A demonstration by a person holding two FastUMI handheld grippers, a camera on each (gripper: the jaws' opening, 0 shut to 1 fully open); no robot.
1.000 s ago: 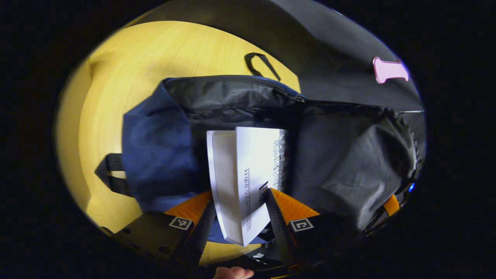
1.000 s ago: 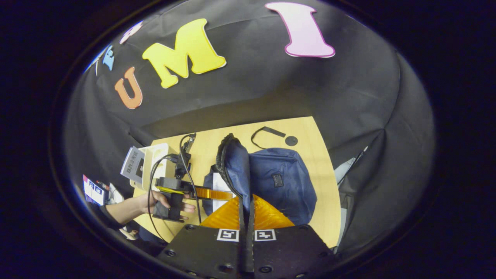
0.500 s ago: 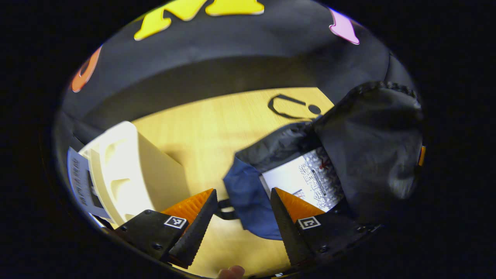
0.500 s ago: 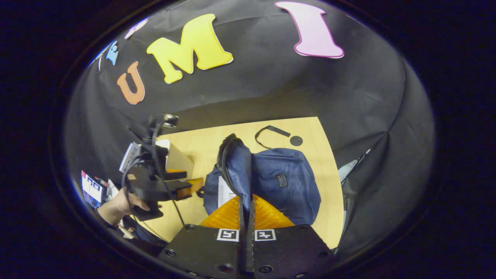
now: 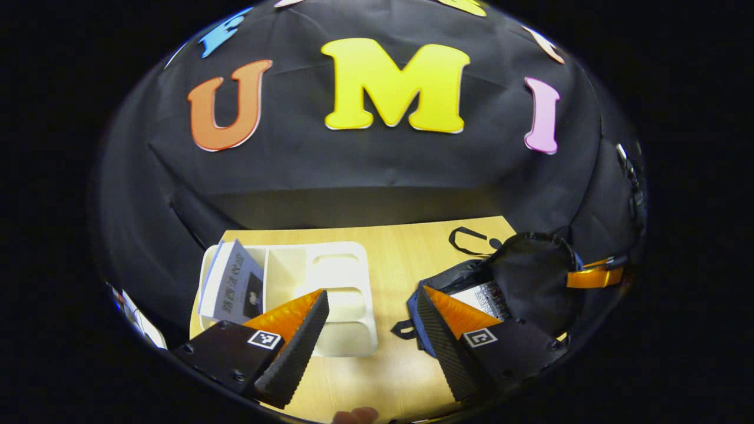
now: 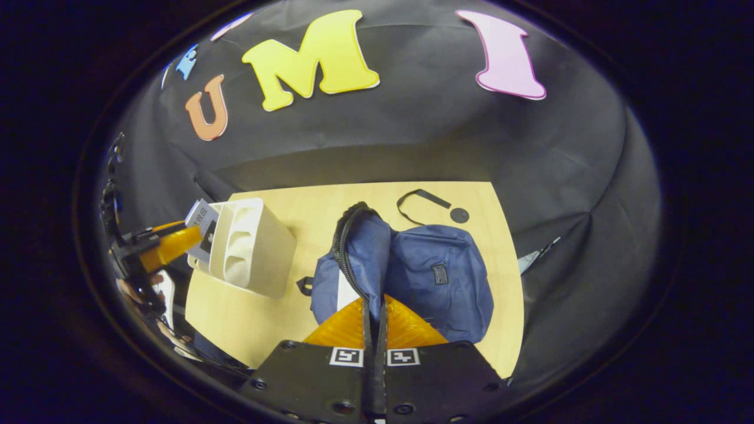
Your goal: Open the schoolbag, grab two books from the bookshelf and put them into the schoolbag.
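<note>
The blue schoolbag (image 6: 436, 277) lies on the wooden table with its mouth held up. My right gripper (image 6: 374, 306) is shut on the zippered edge of the bag's flap (image 6: 353, 247). A white book (image 6: 343, 291) sits inside the opening, also seen in the left gripper view as white pages (image 5: 486, 294) in the dark lining (image 5: 530, 277). My left gripper (image 5: 370, 294) is open and holds nothing, facing the white bookshelf (image 5: 330, 277). One grey-covered book (image 5: 232, 288) leans in the shelf's left compartment. The left gripper (image 6: 171, 241) hovers just left of the bookshelf (image 6: 253, 247).
A black strap loop (image 6: 421, 200) lies on the table (image 6: 294, 206) behind the bag. The table's right edge (image 6: 512, 282) meets the black cloth wall. A hand and cables show at the far left (image 6: 126, 277).
My left gripper let go of the white book inside the bag, drew back and swung left to face the bookshelf. The right gripper kept its hold on the flap.
</note>
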